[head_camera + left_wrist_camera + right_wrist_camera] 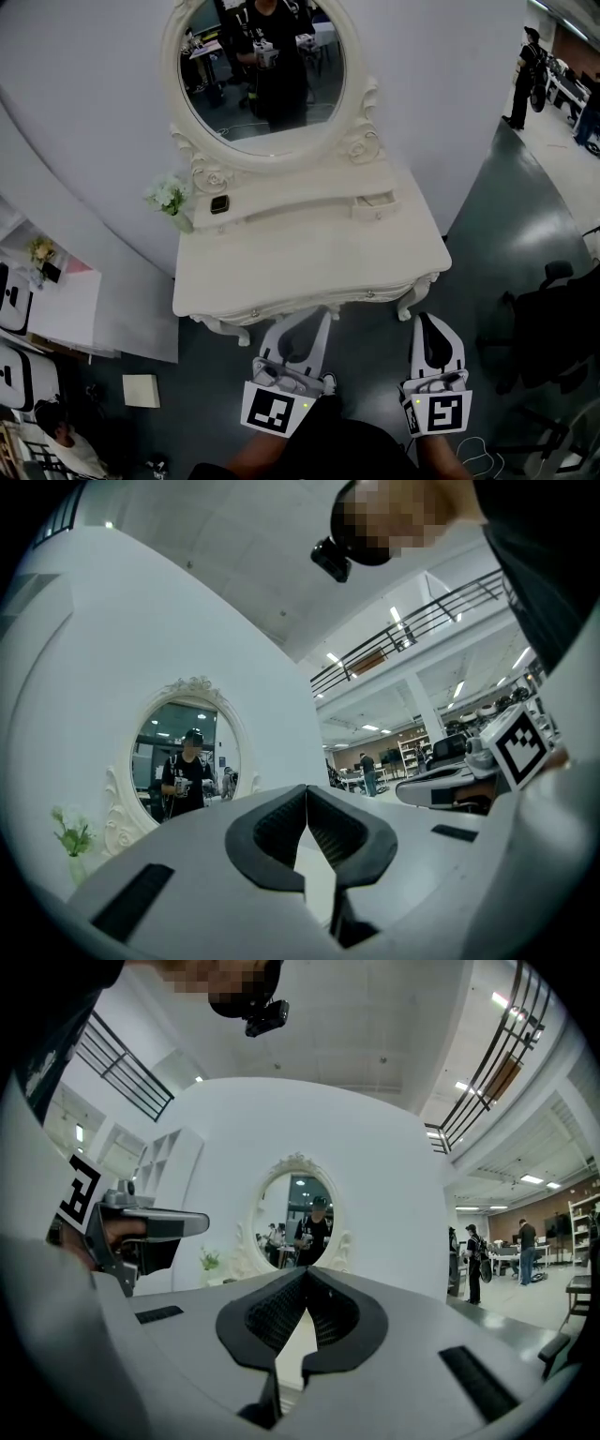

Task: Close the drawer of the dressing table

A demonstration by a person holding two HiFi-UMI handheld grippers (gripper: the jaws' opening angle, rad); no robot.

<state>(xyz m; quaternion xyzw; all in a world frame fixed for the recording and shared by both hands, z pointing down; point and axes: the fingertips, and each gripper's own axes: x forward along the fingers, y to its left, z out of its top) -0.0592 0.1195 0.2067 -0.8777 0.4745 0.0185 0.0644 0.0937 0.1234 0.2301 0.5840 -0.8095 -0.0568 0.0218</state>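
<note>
The white dressing table (300, 267) with an oval mirror (262, 66) stands against a curved white wall. On its upper shelf, a small drawer (376, 200) at the right sticks out slightly. The table's front apron (309, 302) with small knobs looks flush. My left gripper (322, 315) is shut and empty, its tips just short of the table's front edge near the middle. My right gripper (423, 322) is also shut and empty, by the front right leg. Both gripper views look level over touching pads (281, 822) (281, 1312) toward the mirror (186, 757) (307, 1218).
A small vase of white flowers (169, 196) and a dark little object (219, 203) sit on the shelf's left. A black office chair (553, 319) stands at the right. A low side table (56, 300) and a beige box (141, 390) lie at the left. People stand far right.
</note>
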